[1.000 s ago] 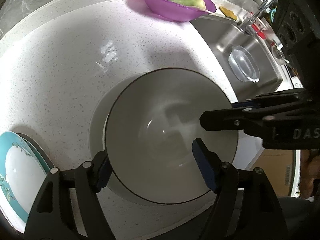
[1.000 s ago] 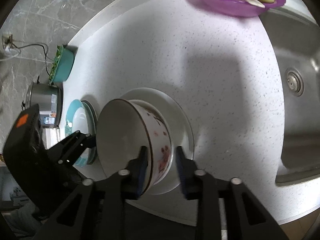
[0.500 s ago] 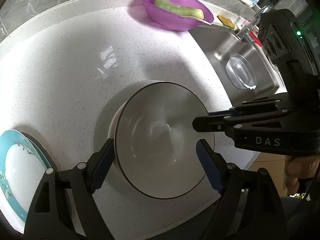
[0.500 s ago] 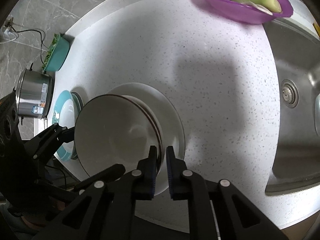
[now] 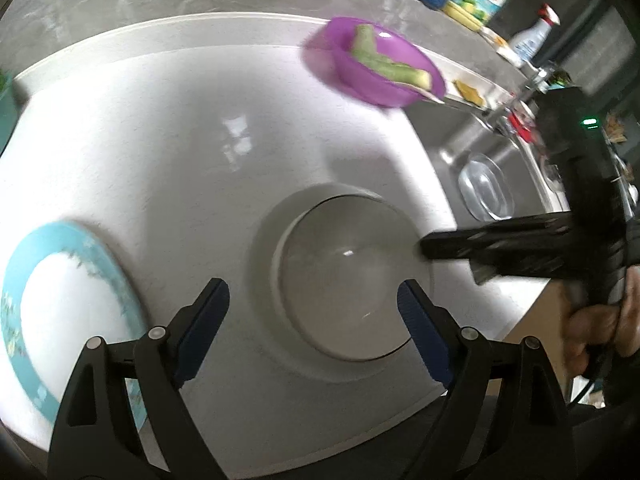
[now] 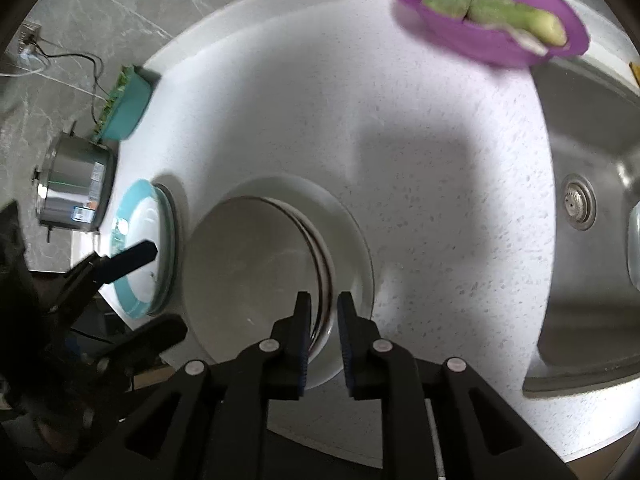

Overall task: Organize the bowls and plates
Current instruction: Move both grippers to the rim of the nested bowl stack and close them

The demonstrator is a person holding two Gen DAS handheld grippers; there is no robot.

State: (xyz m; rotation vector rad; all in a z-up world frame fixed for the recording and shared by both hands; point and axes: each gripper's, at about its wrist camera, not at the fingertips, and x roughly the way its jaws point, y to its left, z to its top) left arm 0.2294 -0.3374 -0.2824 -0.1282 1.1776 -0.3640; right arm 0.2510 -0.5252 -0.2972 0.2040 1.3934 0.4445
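Observation:
A grey-white bowl (image 5: 348, 276) (image 6: 256, 276) with a dark rim sits nested on a white plate (image 5: 264, 264) (image 6: 352, 240) near the counter's front edge. My left gripper (image 5: 312, 312) is open and empty, hovering above and in front of the bowl. My right gripper (image 6: 323, 312) is slightly open, its jaws on either side of the bowl's near rim without pressing it. A teal-rimmed plate (image 5: 60, 304) (image 6: 140, 248) lies to the left.
A purple bowl (image 5: 376, 68) (image 6: 488, 12) with green vegetables stands at the back by the steel sink (image 6: 592, 208). A clear dish (image 5: 486, 192) lies in the sink. A steel pot (image 6: 74, 184) and teal tub (image 6: 126, 104) stand at the left.
The right gripper set the tilted bowl down flat on the plate and loosened its jaws from the rim. The left gripper has pulled back and up, away from the bowl.

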